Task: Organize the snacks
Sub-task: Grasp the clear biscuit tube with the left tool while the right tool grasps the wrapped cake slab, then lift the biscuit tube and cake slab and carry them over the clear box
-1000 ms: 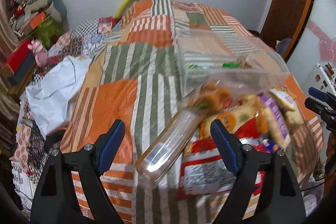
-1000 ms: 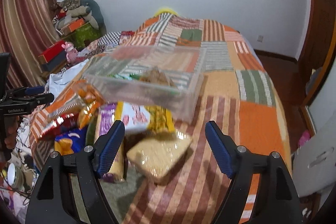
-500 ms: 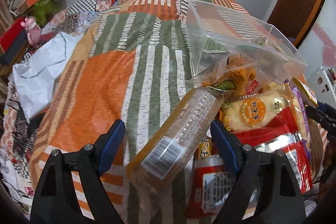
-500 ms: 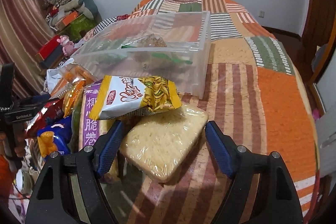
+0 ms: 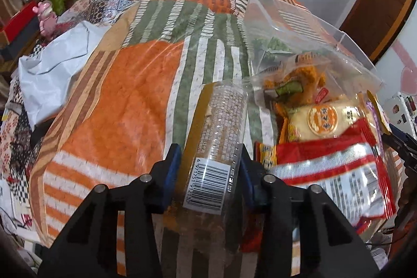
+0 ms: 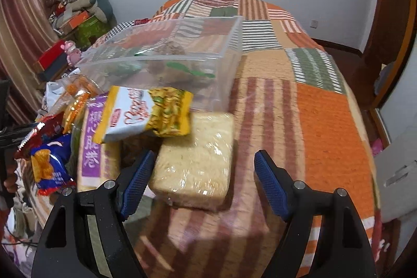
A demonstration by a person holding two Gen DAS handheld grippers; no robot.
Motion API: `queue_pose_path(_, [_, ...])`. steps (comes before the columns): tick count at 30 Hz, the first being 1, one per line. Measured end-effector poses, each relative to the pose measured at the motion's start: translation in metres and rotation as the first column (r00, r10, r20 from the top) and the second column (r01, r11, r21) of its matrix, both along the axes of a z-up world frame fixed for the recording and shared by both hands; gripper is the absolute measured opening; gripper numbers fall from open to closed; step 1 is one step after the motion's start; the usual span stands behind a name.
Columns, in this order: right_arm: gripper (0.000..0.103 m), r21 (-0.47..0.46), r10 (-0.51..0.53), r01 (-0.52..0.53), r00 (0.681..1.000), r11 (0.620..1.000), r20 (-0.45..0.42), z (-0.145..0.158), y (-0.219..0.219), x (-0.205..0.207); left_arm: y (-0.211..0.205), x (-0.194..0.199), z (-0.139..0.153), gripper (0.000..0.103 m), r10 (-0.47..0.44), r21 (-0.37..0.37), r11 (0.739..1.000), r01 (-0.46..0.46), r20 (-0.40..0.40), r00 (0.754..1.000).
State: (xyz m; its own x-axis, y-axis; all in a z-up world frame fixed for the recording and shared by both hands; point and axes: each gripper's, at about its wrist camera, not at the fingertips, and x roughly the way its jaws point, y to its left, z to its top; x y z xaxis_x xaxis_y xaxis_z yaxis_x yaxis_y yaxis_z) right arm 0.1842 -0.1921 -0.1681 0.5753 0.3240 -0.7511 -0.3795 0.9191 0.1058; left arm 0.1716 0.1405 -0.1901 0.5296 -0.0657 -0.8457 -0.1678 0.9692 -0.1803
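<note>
Closing the left gripper (image 5: 209,168) on the long clear biscuit sleeve (image 5: 216,145), pads already pressing both sides near the barcode end; sleeve lying on the quilt (image 5: 117,95) beside the snack pile. Right gripper (image 6: 202,183) spread, straddling the wrapped pale cake block (image 6: 195,160), not yet pinching. Picking stage, judged; next, lifting the sleeve toward the clear bin (image 6: 234,38) beyond, without crushing it.

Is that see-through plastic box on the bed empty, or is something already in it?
Not empty. Through the clear box's walls a brownish snack and green-wrapped pieces show, low down inside; most of it is unfilled.
</note>
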Motion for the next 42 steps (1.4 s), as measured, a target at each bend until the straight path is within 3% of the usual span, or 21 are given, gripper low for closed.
queue_pose_path(5, [0.068, -0.041, -0.020, 0.019, 1.000, 0.999, -0.023, -0.004, -0.011, -0.003, 0.000, -0.014, 0.001, 0.042, 0.006, -0.005, 1.000, -0.006, 0.000, 1.000])
queue_pose_path(19, [0.068, -0.028, 0.035, -0.036, 0.999, 0.999, -0.037, -0.009, 0.010, 0.018, 0.010, 0.000, -0.012, 0.045, 0.035, -0.037, 0.999, -0.033, 0.043, 0.998])
queue_pose_path(21, [0.053, -0.008, 0.034, -0.034, 0.998, 0.999, -0.054, -0.013, 0.008, 0.019, 0.010, 0.001, -0.012, 0.042, 0.036, -0.033, 0.999, -0.034, 0.054, 0.998])
queue_pose_path(25, [0.052, 0.017, 0.035, -0.034, 0.998, 0.999, -0.059, -0.013, 0.005, 0.013, 0.008, -0.002, -0.010, 0.035, 0.036, -0.004, 0.999, -0.036, 0.064, 0.997])
queue_pose_path(31, [0.052, -0.013, 0.011, -0.011, 0.999, 1.000, -0.030, -0.009, -0.003, 0.002, 0.002, -0.008, 0.000, 0.035, 0.034, 0.027, 0.999, -0.036, 0.082, 0.996])
queue_pose_path(42, [0.052, 0.031, -0.062, 0.060, 0.997, 0.998, 0.039, 0.019, -0.032, -0.007, -0.007, -0.014, 0.047, 0.035, 0.018, 0.033, 0.999, -0.024, 0.175, 0.984])
